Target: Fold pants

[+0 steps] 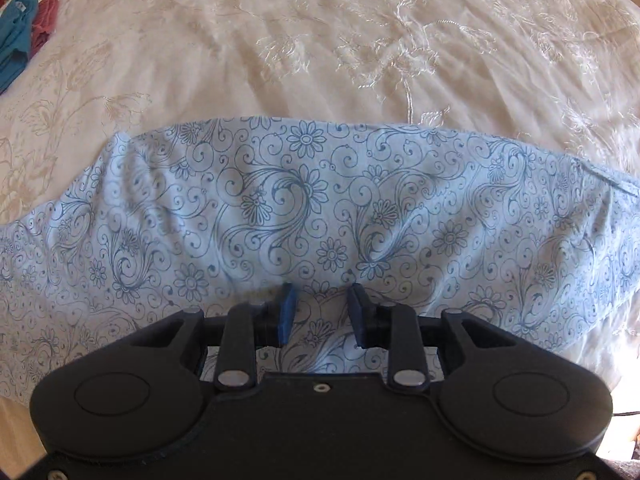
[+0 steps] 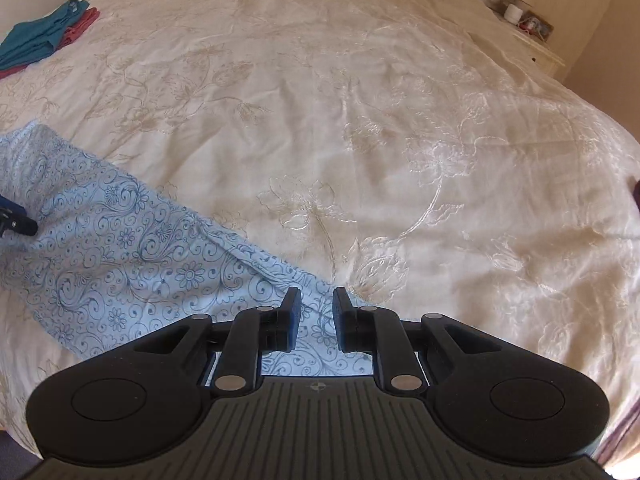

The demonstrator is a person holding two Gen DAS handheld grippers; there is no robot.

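Observation:
Light blue pants with a dark blue floral print [image 1: 304, 208] lie in a long band across the cream bedspread. My left gripper [image 1: 320, 300] is open, its blue pads just above the near edge of the cloth, with fabric showing between them. In the right wrist view the pants [image 2: 120, 248] run from the left edge down to my right gripper [image 2: 316, 300], which is open over the end of the cloth. The tip of the left gripper [image 2: 16, 220] shows at the far left on the pants.
A cream embroidered bedspread [image 2: 360, 140] covers the whole bed. Folded teal and red clothes [image 2: 44, 40] lie at the far left; they also show in the left wrist view [image 1: 24, 32]. A white nightstand with small items [image 2: 528, 28] stands at the far right.

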